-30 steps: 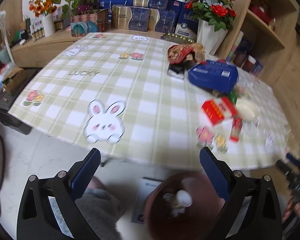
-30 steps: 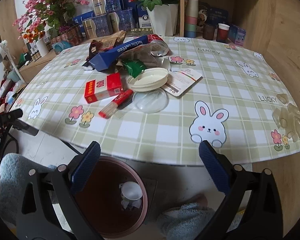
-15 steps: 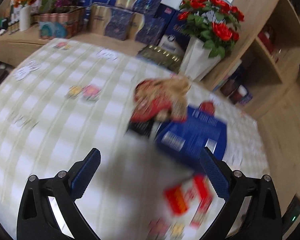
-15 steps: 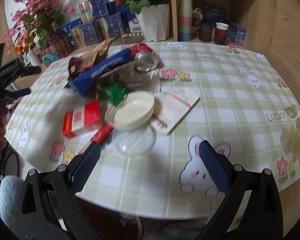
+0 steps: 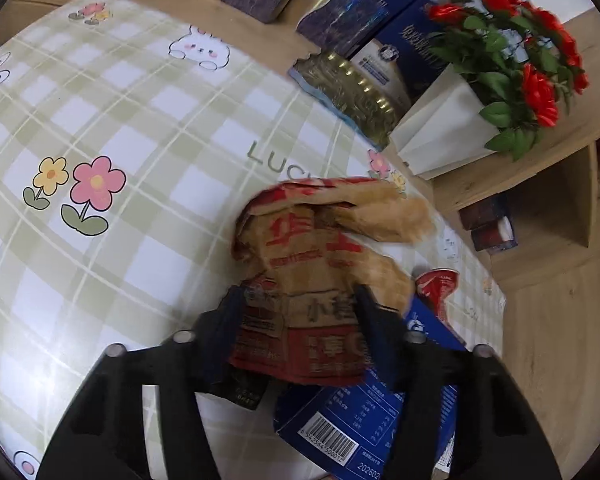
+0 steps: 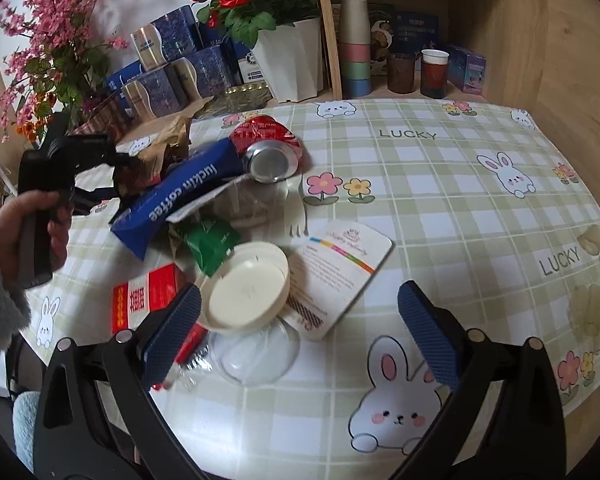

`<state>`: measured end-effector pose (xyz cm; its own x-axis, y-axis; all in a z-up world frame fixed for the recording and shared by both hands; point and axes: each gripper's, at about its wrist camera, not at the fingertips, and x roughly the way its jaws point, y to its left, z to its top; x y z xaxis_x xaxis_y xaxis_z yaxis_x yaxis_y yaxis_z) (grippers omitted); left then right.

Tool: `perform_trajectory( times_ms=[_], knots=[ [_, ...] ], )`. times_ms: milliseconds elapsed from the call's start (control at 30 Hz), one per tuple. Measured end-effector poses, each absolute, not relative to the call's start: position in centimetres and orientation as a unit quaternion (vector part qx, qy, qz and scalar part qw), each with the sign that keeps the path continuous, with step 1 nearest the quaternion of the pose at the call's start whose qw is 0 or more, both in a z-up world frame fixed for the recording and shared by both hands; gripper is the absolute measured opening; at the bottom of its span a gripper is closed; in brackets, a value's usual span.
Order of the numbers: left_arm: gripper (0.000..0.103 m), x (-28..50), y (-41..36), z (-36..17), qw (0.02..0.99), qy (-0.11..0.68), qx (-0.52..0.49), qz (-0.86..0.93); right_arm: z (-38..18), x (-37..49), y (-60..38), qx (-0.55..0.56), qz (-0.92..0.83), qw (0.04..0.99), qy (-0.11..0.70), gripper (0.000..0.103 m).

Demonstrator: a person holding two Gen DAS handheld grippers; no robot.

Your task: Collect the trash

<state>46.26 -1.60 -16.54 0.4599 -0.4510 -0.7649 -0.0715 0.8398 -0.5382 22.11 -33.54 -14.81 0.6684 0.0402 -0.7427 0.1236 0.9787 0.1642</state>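
The surface [image 6: 440,208], under a green checked cloth with rabbits and flowers, carries a heap of trash on its left half in the right wrist view. Behind it stand a white pot of red roses [image 6: 288,60], dark blue gift boxes [image 6: 168,68] and a shelf with stacked paper cups [image 6: 354,44]. Largest in the heap is a blue coffee box [image 6: 180,196], lying tilted over the other pieces. A crumpled brown paper bag [image 5: 312,276] with red print lies at its far end, partly on top of it. Just beside the box lie a crushed red can [image 6: 268,152], a white card [image 6: 340,276], a round cream lid [image 6: 246,292], a clear plastic dome lid [image 6: 256,356], a red and white carton [image 6: 144,300] and a green wrapper [image 6: 214,244].

A second ago the left gripper [image 5: 298,304] hung off the surface's edge over a brown bin on the floor, fingers wide apart; now it is over the heap, and its fingers [image 5: 230,316] have just been closing, with the paper bag between them and pressed on both sides. A hand [image 6: 40,220] in a fluffy pale sleeve grips its handle, pointing it steeply down. The right gripper [image 6: 300,332] has come in from the surface's edge and hangs above the cream lid and card, tilted downward, fingers spread wide with nothing between them.
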Motion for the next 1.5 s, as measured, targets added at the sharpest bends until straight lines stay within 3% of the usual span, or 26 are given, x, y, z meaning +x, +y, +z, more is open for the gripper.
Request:
perform_trajectory(
  times_ms=[100, 300, 367, 400, 533, 700, 733, 800, 1367, 1500],
  knots=[
    [0.036, 45.4, -1.5, -14.8, 0.839, 0.490, -0.203, -0.120, -14.7, 22.7, -33.1, 0.097, -0.014, 0.910, 0.404, 0.097],
    [0.035, 42.6, 0.3, -10.7, 0.872, 0.442, -0.160, -0.139, -14.7, 24.8, -32.2, 0.141, 0.043, 0.906, 0.396, 0.097],
    [0.035, 41.2, 1.0, -9.5, 0.878, 0.427, -0.156, -0.146, -14.5, 25.3, -31.6, 0.142, 0.048, 0.907, 0.393, 0.092],
    [0.035, 40.5, 1.2, -8.9, 0.882, 0.420, -0.152, -0.150, -14.4, 25.6, -31.3, 0.142, 0.052, 0.907, 0.394, 0.084],
    [0.035, 35.7, 2.6, -7.7, 0.896, 0.395, -0.121, -0.164, -14.3, 25.7, -29.8, 0.134, 0.071, 0.903, 0.402, 0.083],
    [0.035, 30.6, 5.7, -9.4, 0.891, 0.403, -0.145, -0.147, -15.8, 24.9, -25.8, 0.096, 0.106, 0.891, 0.431, 0.084],
    [0.035, 29.9, 6.2, -9.9, 0.890, 0.407, -0.150, -0.141, -16.0, 24.8, -25.0, 0.089, 0.111, 0.889, 0.436, 0.092],
    [0.035, 28.5, 7.5, -11.2, 0.884, 0.419, -0.163, -0.128, -16.3, 24.8, -23.3, 0.070, 0.123, 0.888, 0.437, 0.097],
    [0.035, 24.8, 8.8, -14.1, 0.873, 0.436, -0.183, -0.118, -20.8, 27.7, -17.7, -0.055, 0.091, 0.862, 0.495, 0.097],
    [0.035, 24.2, 8.6, -13.9, 0.874, 0.434, -0.179, -0.122, -20.0, 27.1, -18.3, -0.042, 0.098, 0.871, 0.480, 0.089]
  ],
)
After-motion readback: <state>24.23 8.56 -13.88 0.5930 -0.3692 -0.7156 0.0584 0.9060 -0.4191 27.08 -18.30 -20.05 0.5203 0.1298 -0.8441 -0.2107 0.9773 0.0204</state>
